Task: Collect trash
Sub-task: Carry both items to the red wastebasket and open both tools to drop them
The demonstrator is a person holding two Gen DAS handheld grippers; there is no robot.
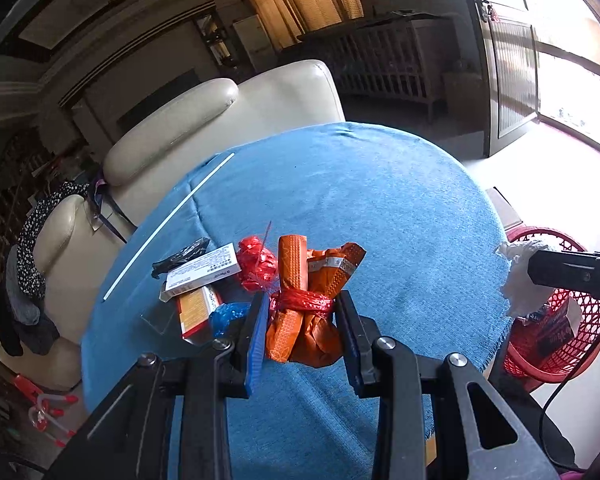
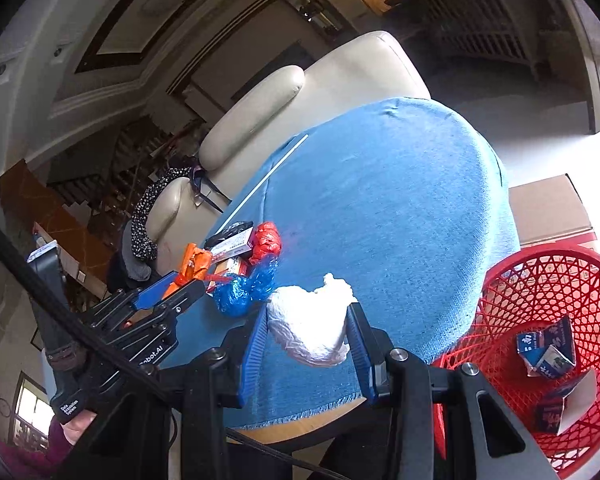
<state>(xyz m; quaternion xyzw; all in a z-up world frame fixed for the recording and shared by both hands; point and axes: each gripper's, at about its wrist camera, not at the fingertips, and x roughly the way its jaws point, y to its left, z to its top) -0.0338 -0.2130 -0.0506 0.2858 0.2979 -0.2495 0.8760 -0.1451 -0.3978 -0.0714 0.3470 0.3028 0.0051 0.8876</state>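
Both loads are gripped: the left claw [image 1: 302, 312] clamps the orange wrapper bundle tied with red string [image 1: 306, 312], the right claw [image 2: 308, 330] the crumpled white tissue wad [image 2: 310, 326]. Next, likely carry them to the red mesh plastic basket [image 2: 540, 280] at three o'clock off the blue-clothed surface [image 2: 380, 200].

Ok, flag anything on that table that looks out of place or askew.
Litter is clustered at one edge of the blue tablecloth: small boxes, crumpled red wrapper and blue wrapper. A white stick lies slanted near the rim. Nothing looks spilled or broken.
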